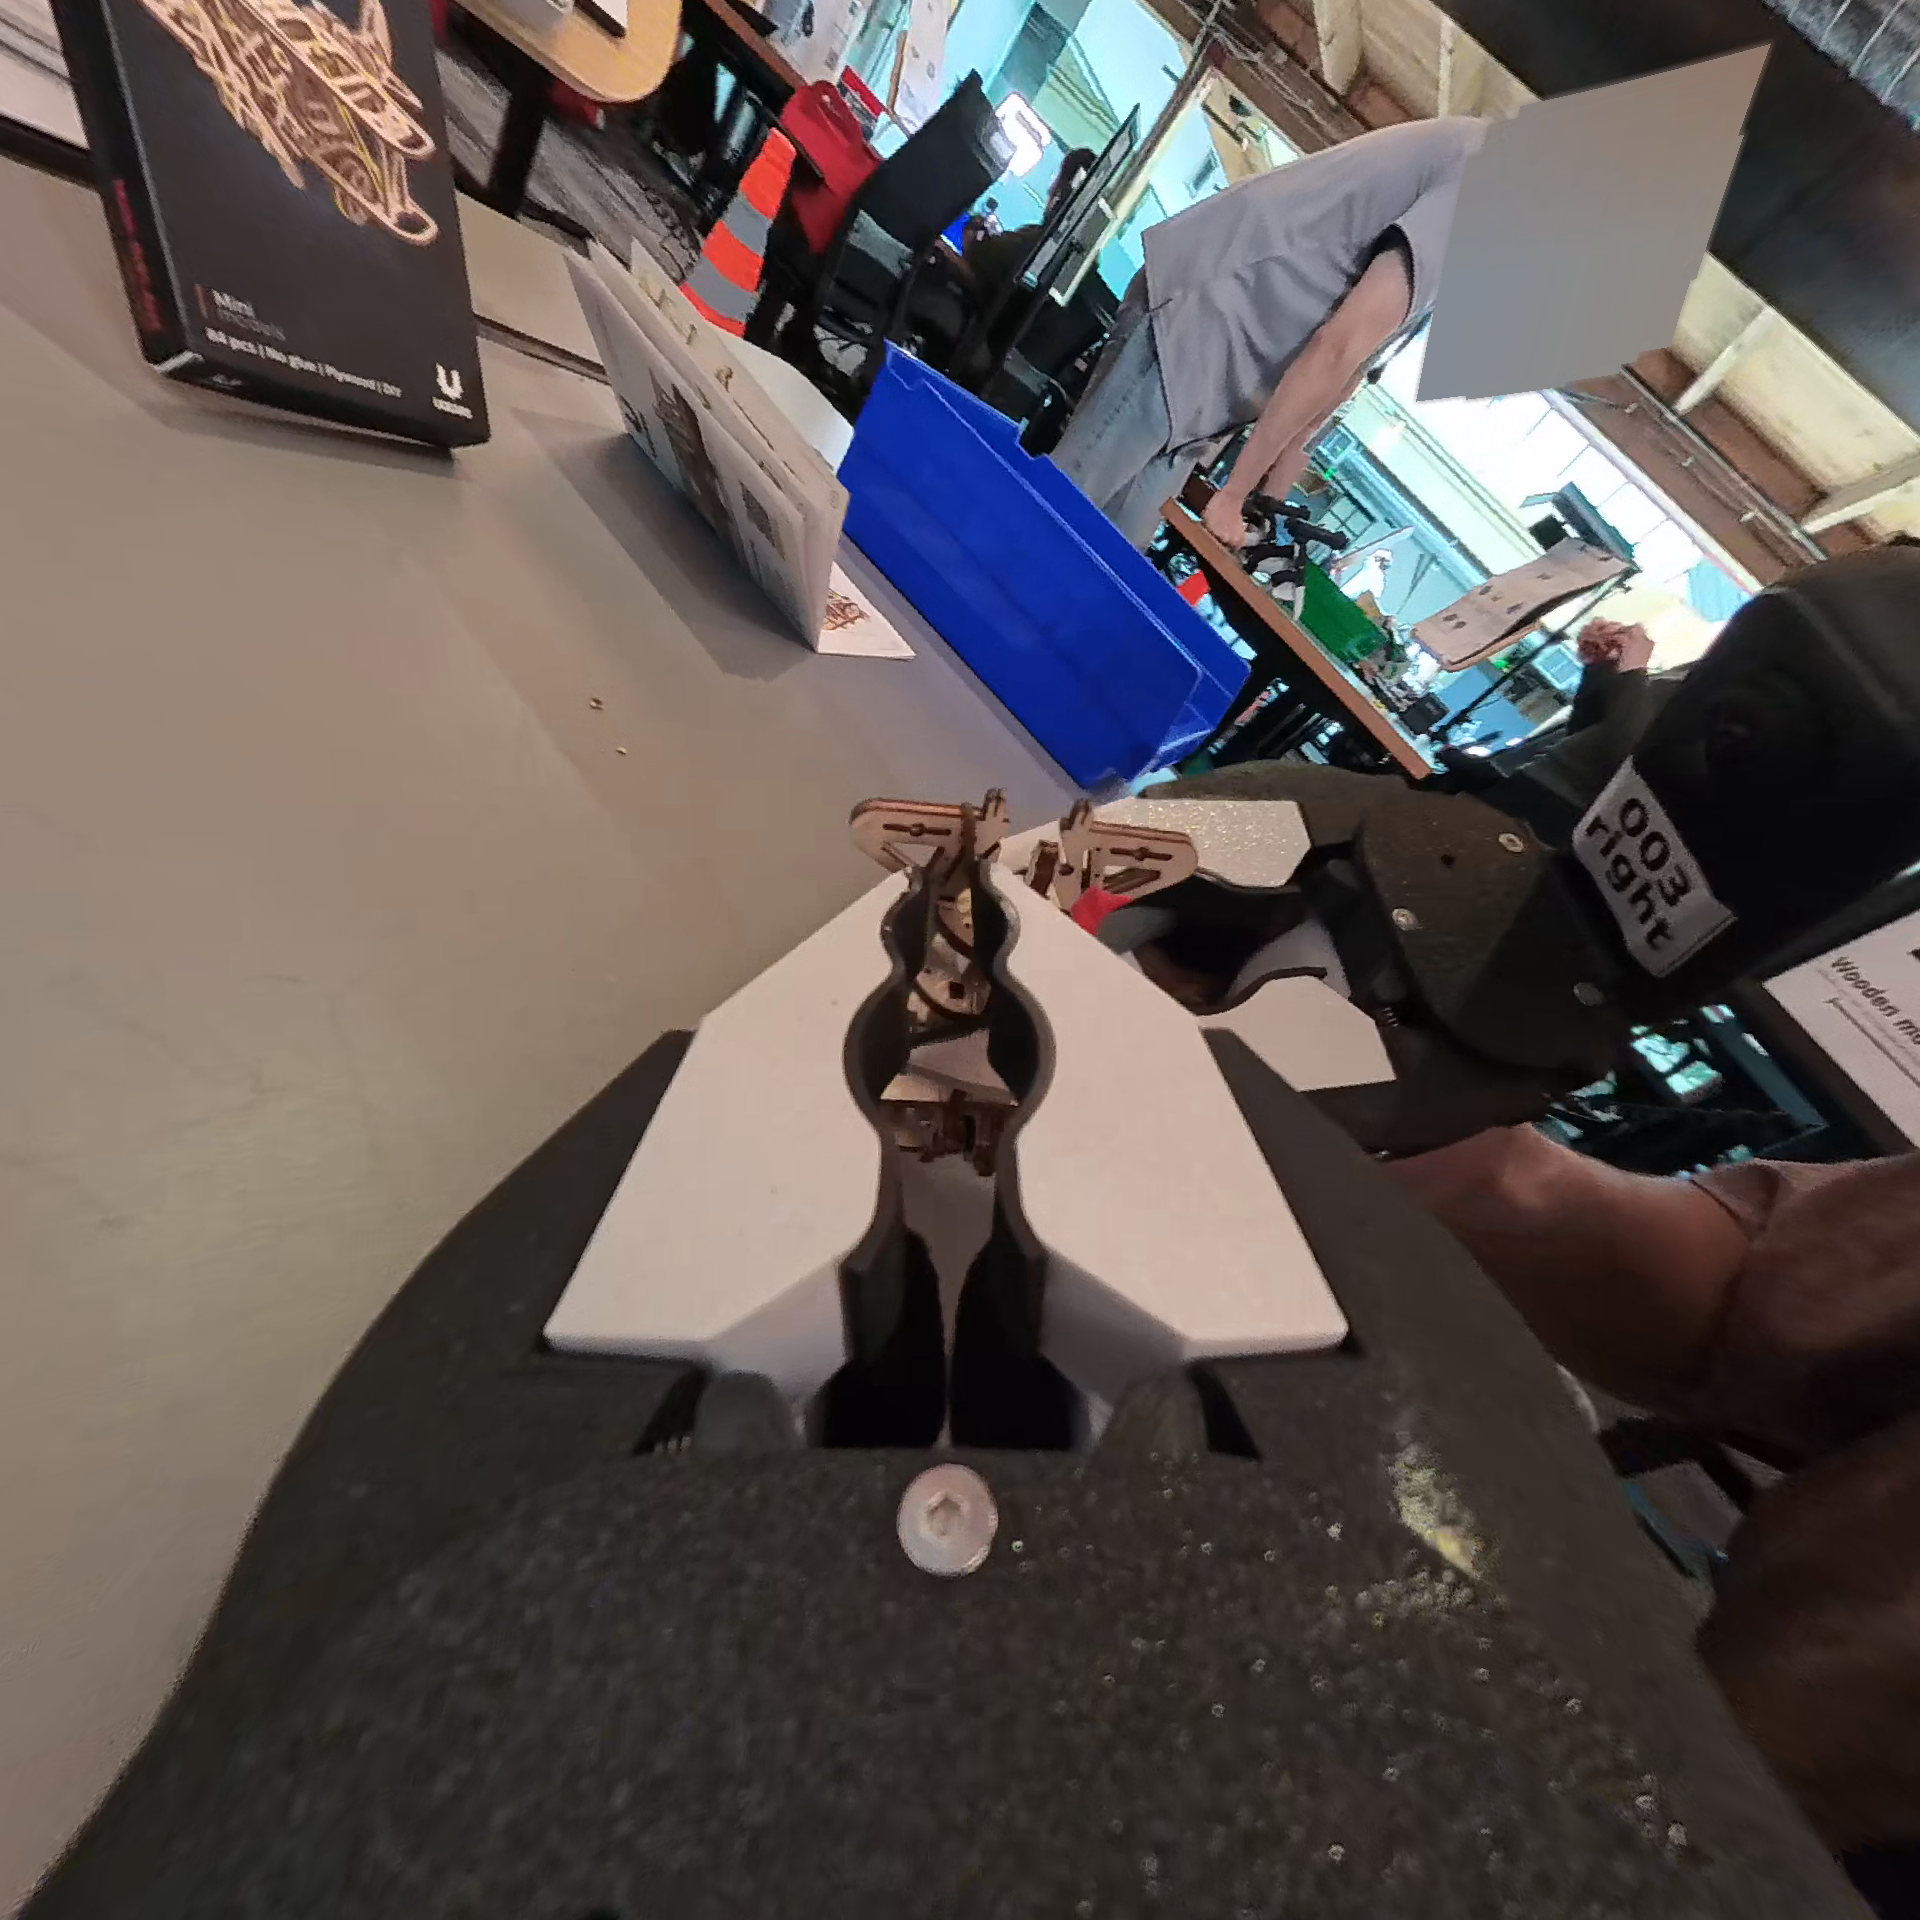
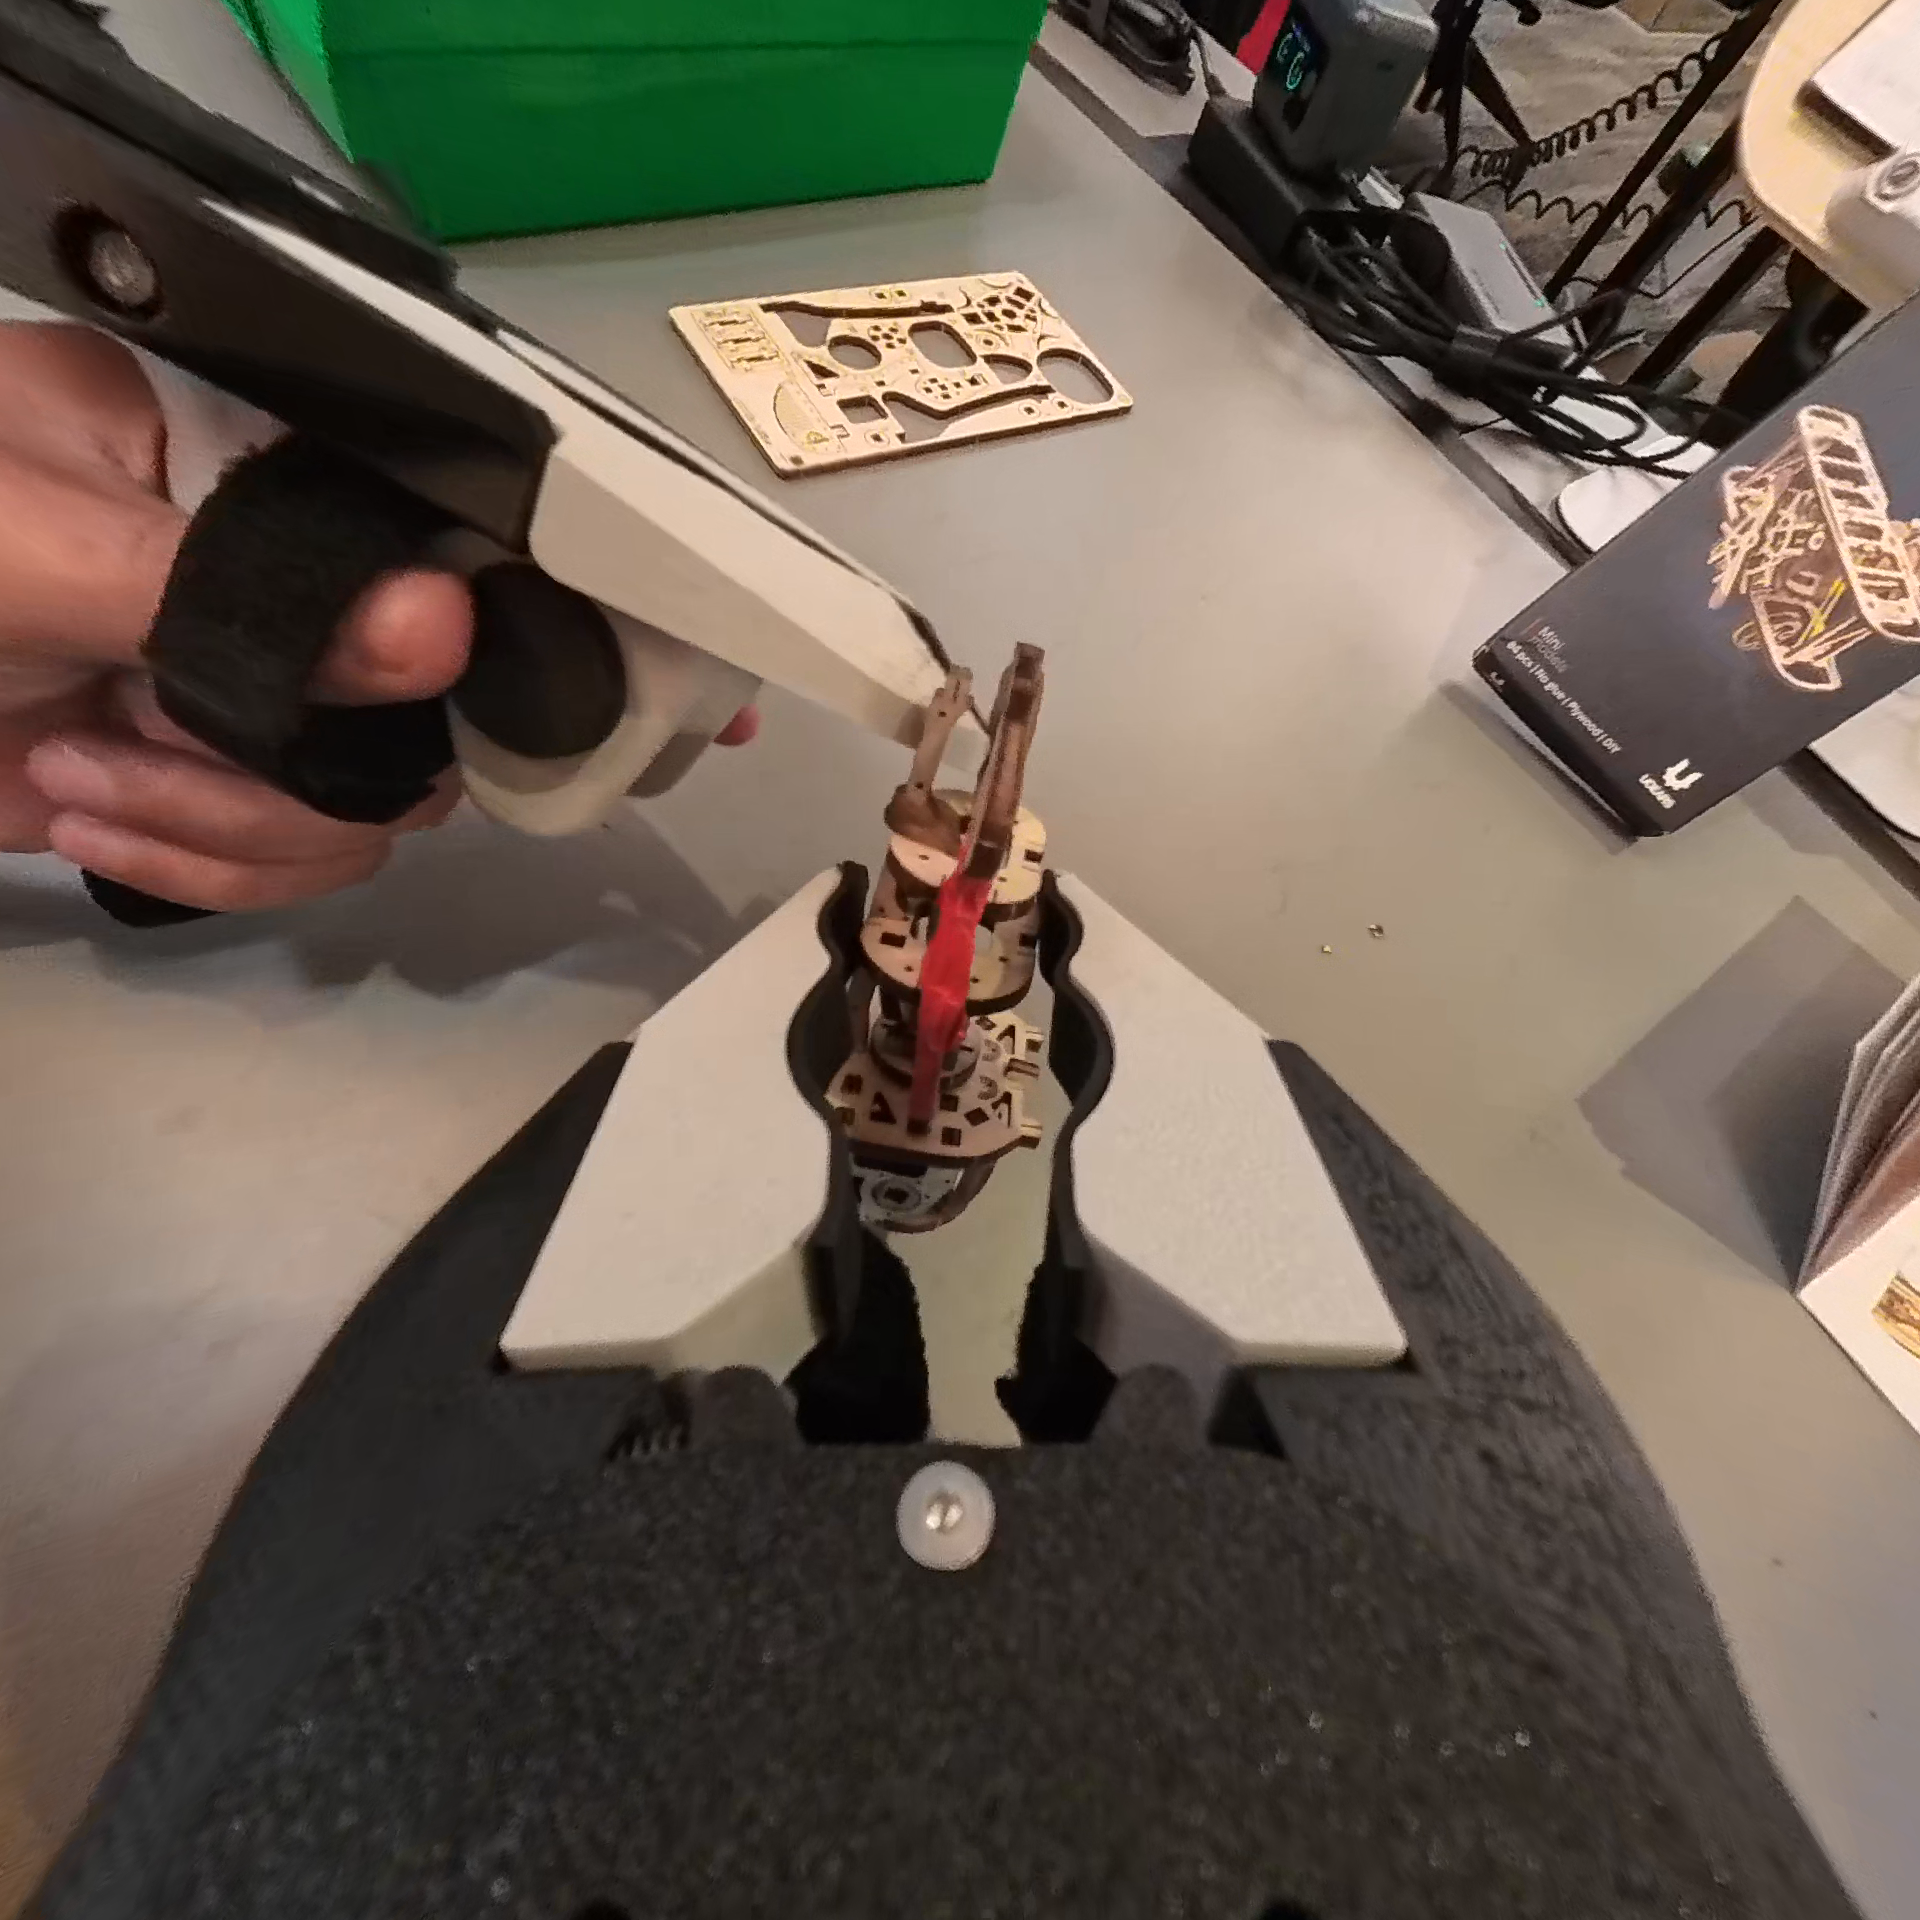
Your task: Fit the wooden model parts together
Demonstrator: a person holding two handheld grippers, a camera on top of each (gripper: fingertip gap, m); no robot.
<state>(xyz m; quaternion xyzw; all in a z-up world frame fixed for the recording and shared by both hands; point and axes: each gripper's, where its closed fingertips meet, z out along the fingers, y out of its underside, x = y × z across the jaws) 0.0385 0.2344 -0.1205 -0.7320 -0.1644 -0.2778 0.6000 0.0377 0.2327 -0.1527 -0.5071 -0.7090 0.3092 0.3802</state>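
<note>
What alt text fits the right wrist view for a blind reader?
The right gripper clamps a wooden model with a red part; the left gripper pinches a small wooden piece against its top, above a grey table.

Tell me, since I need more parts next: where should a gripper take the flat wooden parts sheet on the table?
Judging by its pose, take the wooden parts sheet at its near long edge, coming in low from the side: it lies flat on the grey table, so only an edge offers purchase.
</note>
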